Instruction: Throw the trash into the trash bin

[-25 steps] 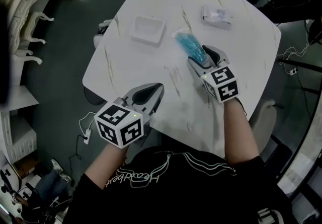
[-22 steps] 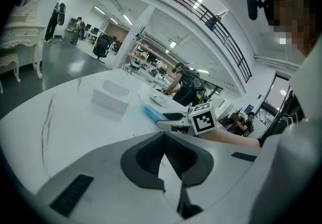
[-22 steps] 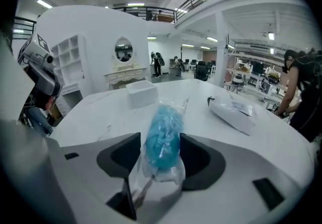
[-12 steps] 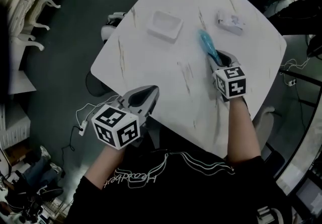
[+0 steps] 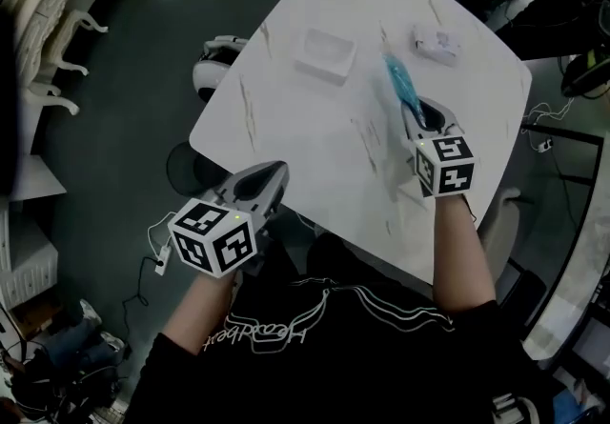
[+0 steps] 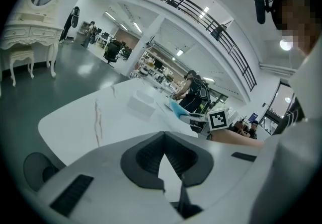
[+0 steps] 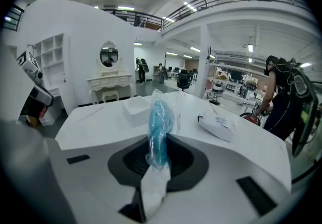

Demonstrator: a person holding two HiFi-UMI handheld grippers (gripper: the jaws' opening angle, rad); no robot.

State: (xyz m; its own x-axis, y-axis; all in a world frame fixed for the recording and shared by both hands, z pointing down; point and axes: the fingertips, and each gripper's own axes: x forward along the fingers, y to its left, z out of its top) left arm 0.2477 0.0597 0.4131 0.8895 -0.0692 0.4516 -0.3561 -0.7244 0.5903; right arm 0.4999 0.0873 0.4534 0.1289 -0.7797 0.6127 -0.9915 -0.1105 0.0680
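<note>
On the table (image 5: 286,127), a box (image 5: 324,55) lies left of a packet (image 5: 437,43).

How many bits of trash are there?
3: a blue bag in the right gripper, whose jaws just closed on it; a white box and white packet on the table. None seems hidden.

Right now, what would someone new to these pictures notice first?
The blue plastic packet stands out: the right gripper, whose jaws have just been closing, pinches it over the white marble table. Beyond it on the table lie a white tray and a crumpled white wrapper. The left gripper hangs shut and empty at the table's near edge.
</note>
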